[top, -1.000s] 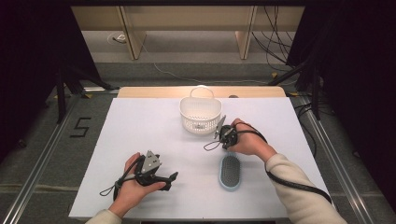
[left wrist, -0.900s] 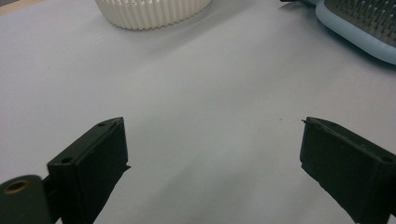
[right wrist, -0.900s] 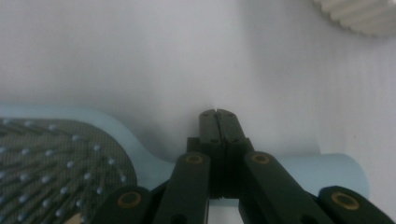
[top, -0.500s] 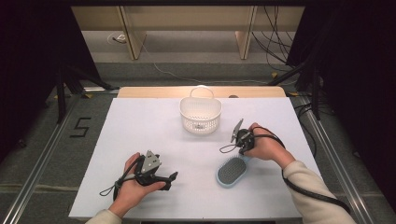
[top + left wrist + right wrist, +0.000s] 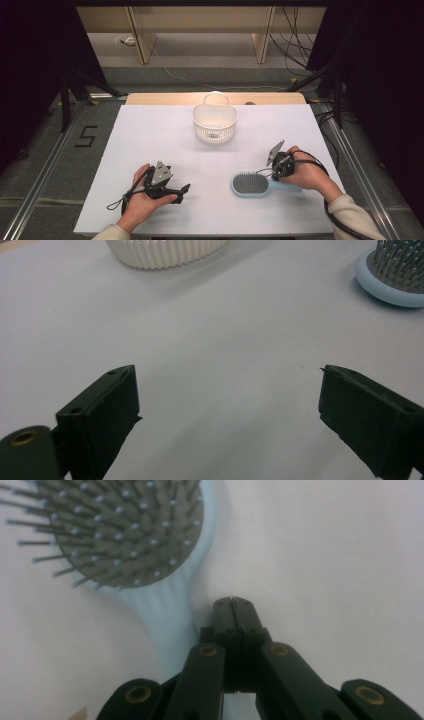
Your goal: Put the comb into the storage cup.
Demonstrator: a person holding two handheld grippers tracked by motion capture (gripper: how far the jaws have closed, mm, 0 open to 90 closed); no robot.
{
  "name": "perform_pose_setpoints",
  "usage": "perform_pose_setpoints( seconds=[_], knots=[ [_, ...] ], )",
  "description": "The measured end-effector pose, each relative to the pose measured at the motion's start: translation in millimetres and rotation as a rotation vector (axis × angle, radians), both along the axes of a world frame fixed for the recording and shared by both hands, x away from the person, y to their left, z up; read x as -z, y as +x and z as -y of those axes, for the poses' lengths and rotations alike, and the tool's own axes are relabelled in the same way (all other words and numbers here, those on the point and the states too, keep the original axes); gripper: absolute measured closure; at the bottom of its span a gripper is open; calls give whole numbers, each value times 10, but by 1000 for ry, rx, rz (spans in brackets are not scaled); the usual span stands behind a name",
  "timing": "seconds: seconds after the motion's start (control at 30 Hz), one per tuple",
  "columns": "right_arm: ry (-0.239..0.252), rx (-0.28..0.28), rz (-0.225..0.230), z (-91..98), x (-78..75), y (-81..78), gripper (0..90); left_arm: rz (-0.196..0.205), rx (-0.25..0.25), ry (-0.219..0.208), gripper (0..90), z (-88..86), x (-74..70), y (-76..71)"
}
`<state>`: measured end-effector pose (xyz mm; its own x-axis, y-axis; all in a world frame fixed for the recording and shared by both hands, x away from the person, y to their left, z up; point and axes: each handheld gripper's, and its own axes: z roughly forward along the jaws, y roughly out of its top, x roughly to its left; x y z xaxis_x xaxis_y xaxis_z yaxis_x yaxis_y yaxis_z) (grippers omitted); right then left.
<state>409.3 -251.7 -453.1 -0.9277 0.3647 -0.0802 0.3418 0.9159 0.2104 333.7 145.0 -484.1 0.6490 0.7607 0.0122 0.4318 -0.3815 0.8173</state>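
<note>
A light-blue hairbrush (image 5: 250,184) lies bristles up on the white table (image 5: 150,140), head to the left and handle to the right. My right gripper (image 5: 274,175) is shut with nothing between its jaws, right by the handle. In the right gripper view the closed tips (image 5: 233,604) rest beside the hairbrush (image 5: 130,535), whose handle runs past their left side. My left gripper (image 5: 181,194) lies on the table at the near left, open and empty. In the left gripper view, that gripper (image 5: 227,405) faces bare table, with the hairbrush (image 5: 395,275) at the far right.
A white ribbed basket (image 5: 215,122) with a handle stands at the middle back of the table; its wall (image 5: 165,250) shows in the left gripper view. A wooden strip (image 5: 165,98) borders the far edge. Dark stands and cables (image 5: 300,55) flank the table.
My right hand has moved right and nearer the table's front edge. The hairbrush has swung from lengthwise to crosswise, its handle now pointing right. The left hand has stayed still.
</note>
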Motion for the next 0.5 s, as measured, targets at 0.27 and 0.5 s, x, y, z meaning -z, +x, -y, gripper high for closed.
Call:
perform_pose_setpoints(
  seconds=[0.27, 0.5],
  knots=[
    [-15, -16, -17, -14, -6, -160, 900, 6, -2, -4, 88, 0, -5, -4],
    [-1, -3, -21, -10, -1, -224, 900, 4, -2, -7, 104, -12, -15, -2]
  ],
)
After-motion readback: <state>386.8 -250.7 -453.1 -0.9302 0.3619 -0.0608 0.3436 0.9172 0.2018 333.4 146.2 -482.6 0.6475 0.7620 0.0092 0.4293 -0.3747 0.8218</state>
